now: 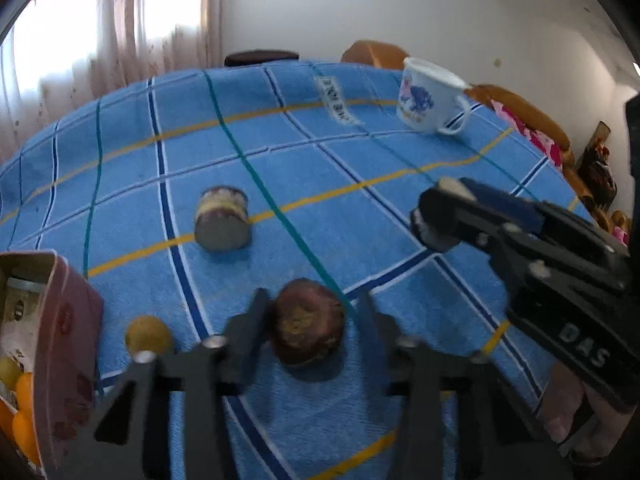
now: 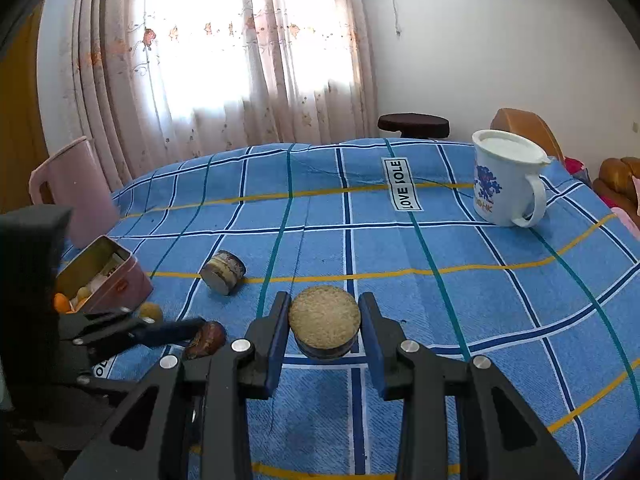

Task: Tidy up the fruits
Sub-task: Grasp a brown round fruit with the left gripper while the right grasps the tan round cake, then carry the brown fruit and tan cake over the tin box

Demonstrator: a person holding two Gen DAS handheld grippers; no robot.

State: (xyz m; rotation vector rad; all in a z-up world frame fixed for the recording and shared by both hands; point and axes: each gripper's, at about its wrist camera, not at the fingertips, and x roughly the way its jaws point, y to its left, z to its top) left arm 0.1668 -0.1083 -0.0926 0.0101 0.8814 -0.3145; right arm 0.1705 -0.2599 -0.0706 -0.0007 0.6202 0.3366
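Two tongs work over the blue-checked counter [image 1: 360, 200]: your left tongs [image 1: 312, 312] straddle the one dark red fruit [image 1: 308, 330] near the open pink tin [image 1: 68, 320], probably to carry it in with the tin's orange and yellow fruits, though blur hides whether both pads press. Your right tongs [image 2: 324, 300] pinch one cork-topped jar [image 2: 325, 322], seemingly to clear it away. One yellow fruit [image 1: 148, 336] sits just beside the tin, a second jar [image 1: 222, 220] lies tipped beyond it, and one white mug [image 1: 428, 96] stands well apart.

On the bed [image 2: 500, 280], a tin [image 2: 102, 276] of fruit sits far left, with a small jar [image 2: 223, 271] lying on its side just right of it. A mug [image 2: 506, 178] stands far right, behind everything.
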